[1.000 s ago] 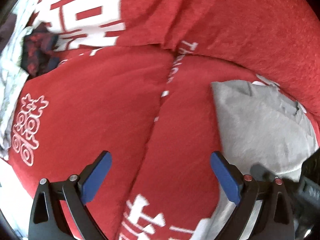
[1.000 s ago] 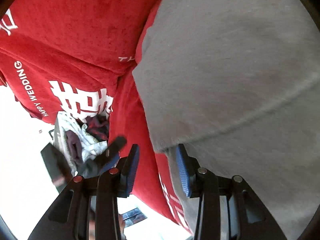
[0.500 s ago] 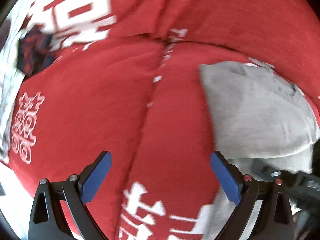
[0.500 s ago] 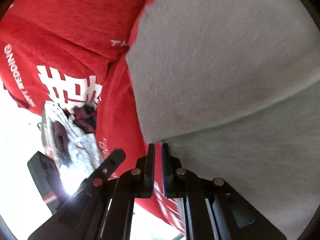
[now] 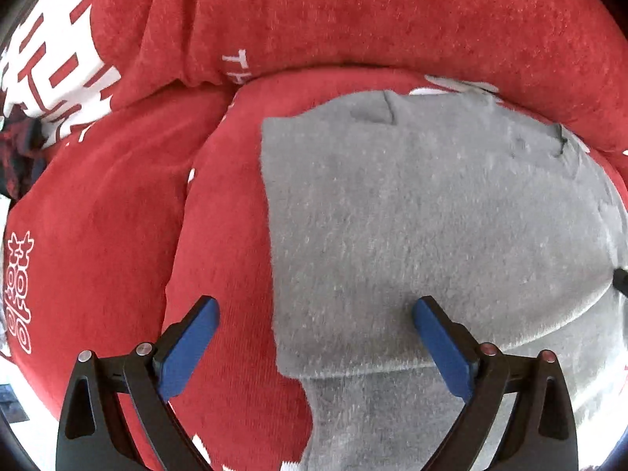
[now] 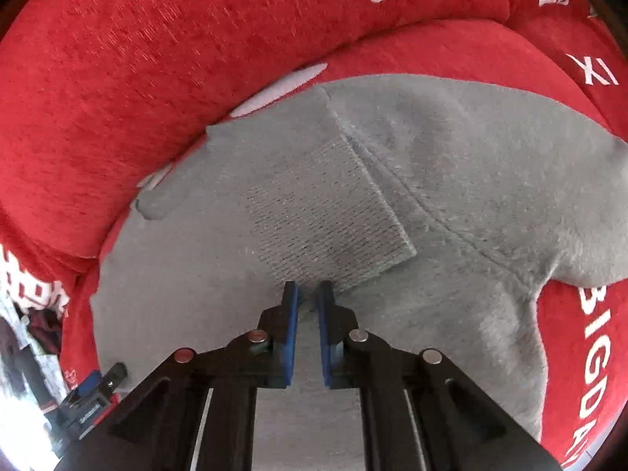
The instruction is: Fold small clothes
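Left wrist view: the left gripper [image 5: 314, 327] stood wide, straddling the left edge of the grey fleece garment [image 5: 431, 216], which lay on a red sofa cushion [image 5: 98, 235] (white lettering).
Right wrist view: the right gripper [image 6: 307, 294] was narrowed, pinching the grey fleece garment [image 6: 490, 180] beside a knit-textured flap [image 6: 322, 204].

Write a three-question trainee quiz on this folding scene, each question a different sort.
1. True or false: the left hand-held gripper is shut on the grey garment.
2. Multiple choice: the right hand-held gripper pinches A) the red cushion, B) the grey garment, C) nothing.
3. Fill in: the garment lies on a ____ cushion with white lettering.

Key: 1 false, its jaws are wide apart over the garment's left edge; 2 B, jaws nearly closed on a grey fold; 3 red.
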Motion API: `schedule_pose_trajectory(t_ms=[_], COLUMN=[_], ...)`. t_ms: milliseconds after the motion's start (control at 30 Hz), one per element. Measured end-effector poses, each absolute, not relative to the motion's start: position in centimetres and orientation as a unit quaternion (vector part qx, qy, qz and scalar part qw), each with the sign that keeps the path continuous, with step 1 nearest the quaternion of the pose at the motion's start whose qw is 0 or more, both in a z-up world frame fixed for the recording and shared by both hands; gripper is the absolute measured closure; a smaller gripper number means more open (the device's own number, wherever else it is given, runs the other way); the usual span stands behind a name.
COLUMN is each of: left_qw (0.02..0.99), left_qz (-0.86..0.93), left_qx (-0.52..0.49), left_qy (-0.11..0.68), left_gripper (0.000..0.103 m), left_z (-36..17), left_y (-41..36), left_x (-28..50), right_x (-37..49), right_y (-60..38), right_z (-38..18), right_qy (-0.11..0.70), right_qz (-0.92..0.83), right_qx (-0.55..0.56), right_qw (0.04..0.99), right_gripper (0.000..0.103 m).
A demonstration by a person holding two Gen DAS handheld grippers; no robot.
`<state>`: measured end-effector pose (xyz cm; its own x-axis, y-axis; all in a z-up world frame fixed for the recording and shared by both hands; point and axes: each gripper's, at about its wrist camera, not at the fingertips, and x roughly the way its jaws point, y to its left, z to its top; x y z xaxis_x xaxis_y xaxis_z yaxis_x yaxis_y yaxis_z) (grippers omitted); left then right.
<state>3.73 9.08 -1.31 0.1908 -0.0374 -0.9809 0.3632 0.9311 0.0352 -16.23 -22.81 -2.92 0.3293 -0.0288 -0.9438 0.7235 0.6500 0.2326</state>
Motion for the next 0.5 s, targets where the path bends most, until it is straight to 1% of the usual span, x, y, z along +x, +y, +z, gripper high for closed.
schedule_pose_trajectory(t_ms=[33, 67, 133, 200, 233, 267, 333, 500], left_qw=[0.759, 0.758, 0.756, 0.756, 0.755, 0.752, 0.748, 0.731], left_qz=[-0.133, -0.134, -0.142, -0.154, -0.161, -0.171, -0.182, -0.229], left_qx=[0.135, 0.144, 0.165, 0.179, 0.182, 0.183, 0.184, 0.184], left_qy=[0.623, 0.622, 0.617, 0.610, 0.609, 0.610, 0.612, 0.616], left_gripper=[0.003, 0.003, 0.003, 0.003, 0.003, 0.003, 0.003, 0.003], left_z=[-1.2, -0.9, -0.3, 0.7, 1.1, 1.6, 2.3, 4.0], left_y=[9.1, 9.0, 8.7, 8.2, 8.1, 7.8, 7.3, 5.7], left_x=[3.6, 3.5, 2.9, 2.2, 1.8, 1.2, 0.3, -3.0], right_x=[-16.7, -17.7, -19.6, -21.5, -22.8, -23.6, -25.5, -29.2], right_y=[-22.7, -22.8, -22.9, -23.1, -22.9, -22.5, -21.3, -18.5], right_z=[-2.8, -2.6, -2.1, -1.8, -1.6, -1.5, -1.2, -1.4], right_qy=[0.529, 0.524, 0.503, 0.493, 0.488, 0.486, 0.481, 0.462], right_qz=[-0.264, -0.261, -0.249, -0.241, -0.238, -0.237, -0.234, -0.232], right_qx=[0.319, 0.333, 0.379, 0.407, 0.423, 0.432, 0.451, 0.508], right_qw=[0.741, 0.740, 0.735, 0.730, 0.725, 0.722, 0.714, 0.689], right_gripper=[0.094, 0.094, 0.088, 0.086, 0.082, 0.076, 0.070, 0.068])
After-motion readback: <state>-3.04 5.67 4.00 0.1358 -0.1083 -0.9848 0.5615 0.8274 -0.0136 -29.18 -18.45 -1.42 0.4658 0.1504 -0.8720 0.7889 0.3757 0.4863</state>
